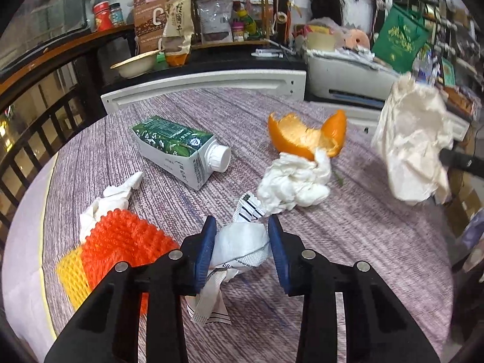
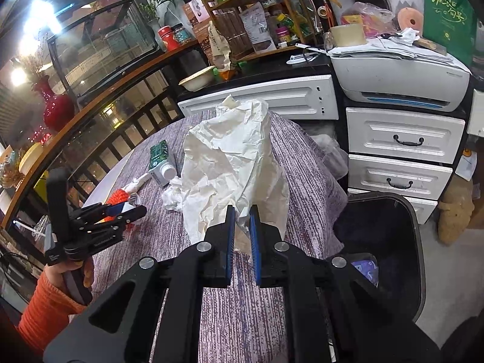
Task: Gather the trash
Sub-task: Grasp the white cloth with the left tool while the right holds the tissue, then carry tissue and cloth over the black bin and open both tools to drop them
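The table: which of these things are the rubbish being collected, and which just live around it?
Rubbish:
crumpled paper, in the right gripper
white wrapper, between the left gripper fingers
milk carton
orange peel
tissue wad
orange foam net

Lying about:
printer
bowl
green bag

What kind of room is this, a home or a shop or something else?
Probably a lived-in home corner that doubles as storage or a small office, though I cannot be sure. A printer sits on white drawers, a wooden shelf holds food packets and jars, and a cloth-covered table carries the trash.
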Demonstrator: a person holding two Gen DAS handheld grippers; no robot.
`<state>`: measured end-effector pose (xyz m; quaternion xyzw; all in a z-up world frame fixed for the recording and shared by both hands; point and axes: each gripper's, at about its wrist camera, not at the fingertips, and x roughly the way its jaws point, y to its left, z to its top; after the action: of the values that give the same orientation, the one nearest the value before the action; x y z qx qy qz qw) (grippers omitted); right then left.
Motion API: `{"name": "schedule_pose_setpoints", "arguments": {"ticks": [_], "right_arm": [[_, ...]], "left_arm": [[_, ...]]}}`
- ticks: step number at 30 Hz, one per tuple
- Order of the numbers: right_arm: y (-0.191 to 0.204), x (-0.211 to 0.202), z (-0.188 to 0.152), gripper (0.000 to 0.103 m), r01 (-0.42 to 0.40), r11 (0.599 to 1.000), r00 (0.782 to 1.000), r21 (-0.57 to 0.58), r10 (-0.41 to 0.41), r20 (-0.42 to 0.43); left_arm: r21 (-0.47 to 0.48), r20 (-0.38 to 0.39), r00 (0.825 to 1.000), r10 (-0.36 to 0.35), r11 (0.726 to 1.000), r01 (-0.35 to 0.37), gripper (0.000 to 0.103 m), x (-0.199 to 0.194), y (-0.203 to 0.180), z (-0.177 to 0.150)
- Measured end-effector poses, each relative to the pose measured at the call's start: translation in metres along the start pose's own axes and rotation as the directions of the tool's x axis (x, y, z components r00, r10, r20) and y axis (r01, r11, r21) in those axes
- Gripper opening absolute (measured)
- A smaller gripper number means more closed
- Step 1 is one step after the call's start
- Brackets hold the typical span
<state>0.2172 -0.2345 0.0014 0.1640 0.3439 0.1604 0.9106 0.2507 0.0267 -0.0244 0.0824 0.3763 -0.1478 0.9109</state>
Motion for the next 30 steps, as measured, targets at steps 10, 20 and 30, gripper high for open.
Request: {"name": "schedule_pose_setpoints", "arguments": {"ticks": [10, 20, 30], "right_arm": [[-0.018, -0.023, -0.014, 0.011, 0.015, 1.0, 1.0, 0.012, -0.015, 0.02], [-0.06, -0.065, -0.018, 0.011, 0.145, 0.988, 0.985, 0.048, -0.148, 0.083], [-0.133, -0.049, -0.04, 0.011, 0.265, 0.949, 0.964, 0.17, -0.264, -0.026]], "left_arm": [[-0.058, 0.116, 0.989, -0.095, 0.993, 0.102, 0.036, -0.042, -0.036, -0.01], [-0.038, 0.178, 0.966, -0.188, 0.979, 0.198, 0.036, -0.059, -0.088, -0.018], [-0.009, 0.186, 0.936, -0.299, 0.952, 0.305, 0.036, -0.052, -0.142, -0.009]]}}
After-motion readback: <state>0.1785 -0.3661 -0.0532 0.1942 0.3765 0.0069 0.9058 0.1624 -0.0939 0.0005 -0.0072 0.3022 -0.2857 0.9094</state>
